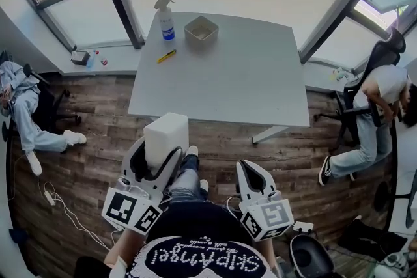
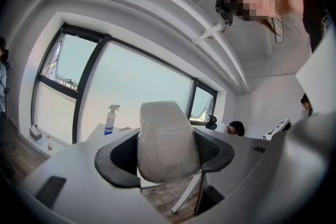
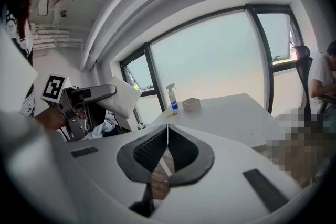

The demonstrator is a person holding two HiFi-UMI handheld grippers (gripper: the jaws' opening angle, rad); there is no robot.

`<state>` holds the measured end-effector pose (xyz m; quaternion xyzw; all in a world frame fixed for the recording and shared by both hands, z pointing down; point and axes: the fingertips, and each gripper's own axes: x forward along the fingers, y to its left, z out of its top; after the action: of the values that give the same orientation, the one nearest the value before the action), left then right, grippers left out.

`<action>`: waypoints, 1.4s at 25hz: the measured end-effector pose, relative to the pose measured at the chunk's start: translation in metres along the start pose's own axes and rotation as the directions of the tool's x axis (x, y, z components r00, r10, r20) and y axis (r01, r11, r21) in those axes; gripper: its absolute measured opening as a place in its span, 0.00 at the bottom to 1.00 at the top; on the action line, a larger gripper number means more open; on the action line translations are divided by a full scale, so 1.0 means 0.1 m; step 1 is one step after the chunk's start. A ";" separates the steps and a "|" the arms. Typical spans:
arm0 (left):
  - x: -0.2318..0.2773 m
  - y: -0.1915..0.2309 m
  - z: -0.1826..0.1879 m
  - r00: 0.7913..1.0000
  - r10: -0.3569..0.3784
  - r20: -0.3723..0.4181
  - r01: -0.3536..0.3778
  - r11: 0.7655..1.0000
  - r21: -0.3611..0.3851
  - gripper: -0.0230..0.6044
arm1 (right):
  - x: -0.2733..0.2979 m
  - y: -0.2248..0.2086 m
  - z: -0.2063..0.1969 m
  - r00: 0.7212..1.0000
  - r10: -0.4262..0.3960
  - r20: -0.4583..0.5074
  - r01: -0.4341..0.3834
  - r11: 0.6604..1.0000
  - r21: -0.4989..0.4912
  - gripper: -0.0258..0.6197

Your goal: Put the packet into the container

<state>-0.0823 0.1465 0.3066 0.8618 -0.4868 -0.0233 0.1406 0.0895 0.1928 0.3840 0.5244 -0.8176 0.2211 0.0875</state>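
While the grey surface [image 1: 247, 75] fills the upper middle of the head view, both tools sit low in the frame, short of its near edge and over wood floor. Left tool [image 1: 161, 163], lower left: jaws clamped on the packet [image 1: 166, 137], which stands upright between them with its top poking well above. Left gripper view shows the same thing: the packet [image 2: 165, 141] is white and puffy, pinched across its lower-middle body by both pads. Right tool [image 1: 251, 172], lower centre-right: jaws pressed together with nothing between them, confirmed in the right gripper view [image 3: 168, 134].

Container [image 1: 201, 38], a small beige open tub, is at the far end of the surface, upper centre, and looks empty. Spray bottle [image 1: 167, 19] is just left of it, with a yellow pen-like item [image 1: 166, 56] below that.

Packet probably light, soft and squashy, and its film maybe slick. The mid-body grip across the narrow width looks right. Squeezing harder risks deforming it.
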 end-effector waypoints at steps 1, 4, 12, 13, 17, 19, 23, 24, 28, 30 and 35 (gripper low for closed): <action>0.06 0.02 0.01 1.000 -0.004 0.000 0.004 1.000 -0.002 0.50 | 0.05 -0.03 0.01 1.000 -0.002 -0.008 0.002 1.000 -0.001 0.06; 0.27 0.09 0.02 1.000 -0.017 -0.003 0.017 1.000 -0.013 0.50 | 0.22 -0.13 0.07 1.000 -0.008 -0.021 0.008 1.000 -0.001 0.06; 0.78 0.40 0.14 1.000 -0.025 -0.014 0.025 0.999 -0.020 0.50 | 0.76 -0.30 0.37 0.999 -0.001 -0.033 0.001 1.000 -0.003 0.06; 0.84 0.44 0.18 1.000 -0.024 -0.013 0.024 1.000 -0.017 0.50 | 0.83 -0.31 0.43 1.000 0.001 -0.030 -0.001 1.000 -0.004 0.06; 1.04 0.54 0.28 0.999 -0.031 -0.018 0.031 0.999 -0.011 0.50 | 1.05 -0.34 0.62 1.000 0.010 -0.024 -0.010 1.000 -0.002 0.06; 1.11 0.59 0.31 0.999 -0.034 -0.022 0.034 0.999 -0.012 0.50 | 1.12 -0.37 0.66 1.000 0.009 -0.029 -0.009 1.000 0.006 0.06; 1.22 0.66 0.36 0.999 -0.042 -0.022 0.042 0.999 -0.014 0.50 | 1.22 -0.43 0.68 0.999 -0.002 -0.045 0.003 1.000 0.011 0.06; 1.25 0.68 0.37 0.999 -0.046 -0.024 0.046 0.999 -0.014 0.50 | 1.24 -0.44 0.69 0.999 -0.005 -0.046 0.006 1.000 0.011 0.06; 1.33 0.74 0.37 0.997 -0.065 -0.034 0.064 0.998 -0.016 0.50 | 1.36 -0.43 0.75 0.999 -0.008 -0.043 0.008 1.000 0.013 0.06; 1.37 0.76 0.38 0.997 -0.070 -0.036 0.070 0.997 -0.019 0.50 | 1.41 -0.41 0.78 0.999 -0.006 -0.043 0.007 1.000 0.013 0.06; 1.47 0.83 0.42 0.995 -0.090 -0.038 0.090 0.996 -0.018 0.50 | 1.53 -0.41 0.84 0.999 -0.015 -0.040 0.015 1.000 0.016 0.06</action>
<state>-0.0812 -0.0274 0.3024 0.8819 -0.4445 -0.0170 0.1560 0.0668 0.0153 0.3782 0.5267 -0.8100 0.2372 0.1010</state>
